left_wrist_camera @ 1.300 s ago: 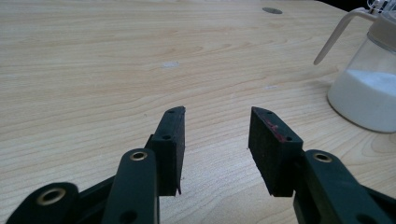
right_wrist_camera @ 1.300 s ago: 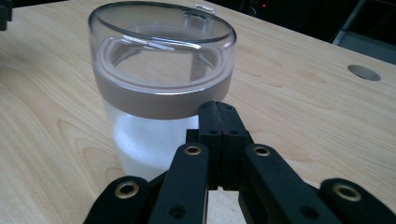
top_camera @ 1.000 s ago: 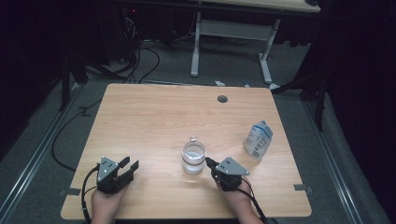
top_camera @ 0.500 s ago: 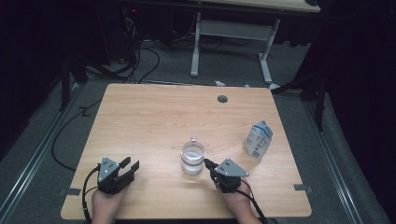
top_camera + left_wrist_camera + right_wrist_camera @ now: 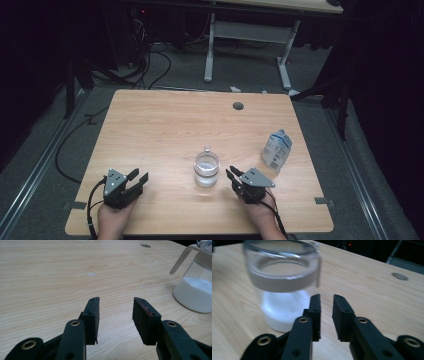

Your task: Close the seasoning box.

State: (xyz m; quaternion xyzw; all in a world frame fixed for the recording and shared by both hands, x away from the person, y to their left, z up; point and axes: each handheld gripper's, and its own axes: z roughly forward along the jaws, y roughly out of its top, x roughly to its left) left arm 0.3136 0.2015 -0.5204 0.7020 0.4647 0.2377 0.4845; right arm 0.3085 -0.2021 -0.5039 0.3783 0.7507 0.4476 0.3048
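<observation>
A clear glass jar (image 5: 206,170) with white powder in its lower part stands near the table's front middle; in the left gripper view the jar (image 5: 195,290) shows a pale handle at its lid. My right gripper (image 5: 231,172) rests just right of the jar, fingertips pointing at it. In the right gripper view the jar (image 5: 282,282) stands close ahead on the left, and the right gripper (image 5: 327,296) shows a narrow gap; its jaws have just been opening, with nothing between them. My left gripper (image 5: 139,176) lies at the front left, open and empty (image 5: 116,300).
A blue and white packet (image 5: 276,150) stands at the table's right side, behind my right hand. A round cable hole (image 5: 238,106) sits near the far edge. Beyond the wooden table (image 5: 160,130) are cables on the floor and a white desk frame (image 5: 210,50).
The right gripper's jaws have parted a little beside the jar. The left gripper, the jar and the packet have kept their places.
</observation>
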